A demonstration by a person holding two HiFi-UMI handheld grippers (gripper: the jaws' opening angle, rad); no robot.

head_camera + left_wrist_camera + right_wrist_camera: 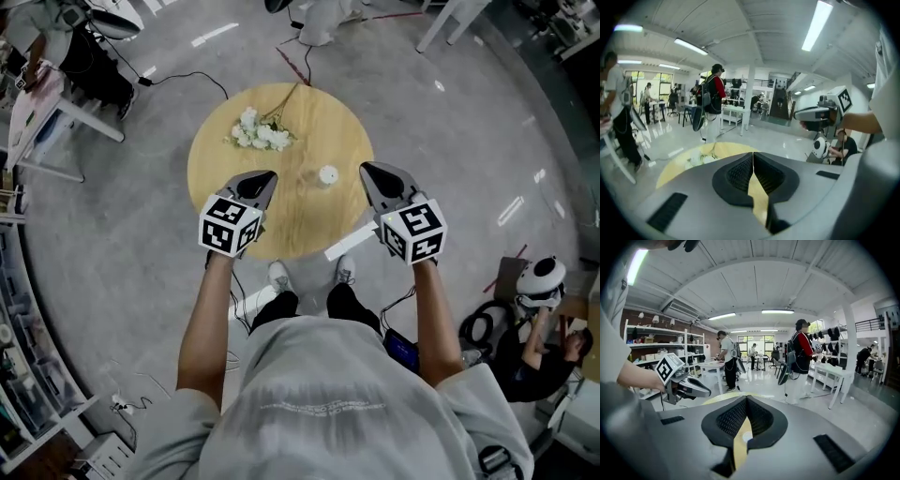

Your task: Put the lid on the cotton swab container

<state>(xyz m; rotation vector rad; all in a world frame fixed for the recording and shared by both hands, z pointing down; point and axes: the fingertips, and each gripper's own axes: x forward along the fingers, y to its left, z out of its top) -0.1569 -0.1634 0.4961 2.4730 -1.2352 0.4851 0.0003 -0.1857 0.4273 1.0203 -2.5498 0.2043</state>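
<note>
Hovering over the round table (309,230), left gripper (268,177) and right gripper (367,170) both have fingers pressed together, empty.

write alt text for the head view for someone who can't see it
A person, seen from above, holds the left hand-held gripper and right hand-held gripper, both shut and empty, over the near edge of a round wooden table. On the table are white flowers and, between the two, a small white round container.
</note>
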